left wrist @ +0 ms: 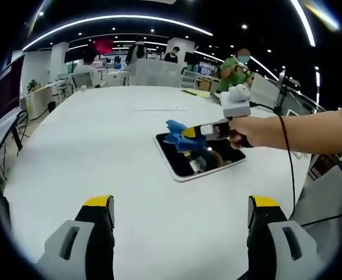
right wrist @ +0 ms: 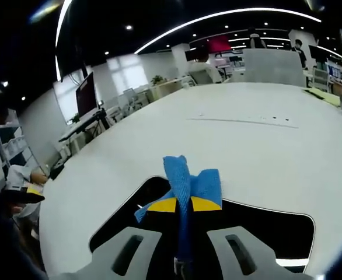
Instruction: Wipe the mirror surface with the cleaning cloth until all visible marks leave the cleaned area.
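My right claw is clamped on the blue cleaning cloth, its yellow-tipped jaws closed together with the fabric bunched up between and beyond them. The cloth rests at the far-left corner of the mirror, a dark rectangular panel with a pale rim lying flat on the white counter. In the left gripper view, the same right claw, held in my hand, presses the cloth onto the mirror at its far end. My left claw hangs above the counter on the near side of the mirror, jaws wide apart, holding nothing.
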